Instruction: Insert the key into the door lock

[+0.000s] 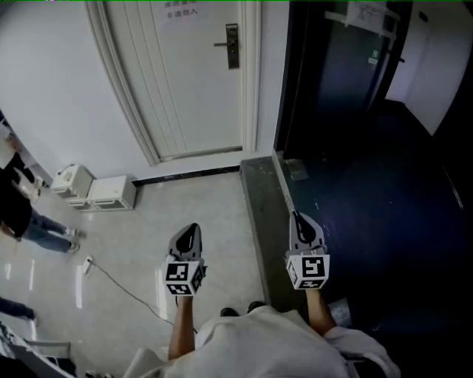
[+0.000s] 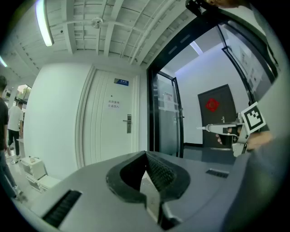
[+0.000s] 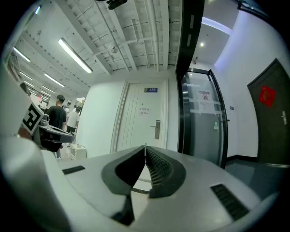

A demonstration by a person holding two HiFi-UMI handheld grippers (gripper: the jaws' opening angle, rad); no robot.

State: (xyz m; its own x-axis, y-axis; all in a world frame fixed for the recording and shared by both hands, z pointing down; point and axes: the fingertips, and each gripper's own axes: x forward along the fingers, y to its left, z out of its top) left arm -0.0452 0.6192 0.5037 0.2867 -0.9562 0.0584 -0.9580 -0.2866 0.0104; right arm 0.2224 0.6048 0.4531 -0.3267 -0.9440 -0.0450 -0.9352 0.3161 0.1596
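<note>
White boxes (image 1: 111,193) near standing bystander (image 1: 15,203)

White boxes (image 1: 111,193), cable (image 1: 122,286) on floor (image 1: 211,214)

Glossy pale floor tiles (image 1: 133,244) at lower left, mirroring light. Smooth white-painted door (image 1: 196,88) with metal lock plate (image 1: 232,46) and paper notice (image 1: 181,11). Matt dark flooring (image 1: 384,221) at right. On right gripper (image 3: 145,154): ribbed matt black fingers (image 3: 156,170), smooth grey plastic shell, thin metallic key (image 3: 145,147) at tips.

So the left gripper (image 2: 146,153) has its jaws pinched together, facing the white door (image 2: 106,136) and its lock (image 2: 128,123); the right gripper (image 2: 202,128) hangs off right.
</note>
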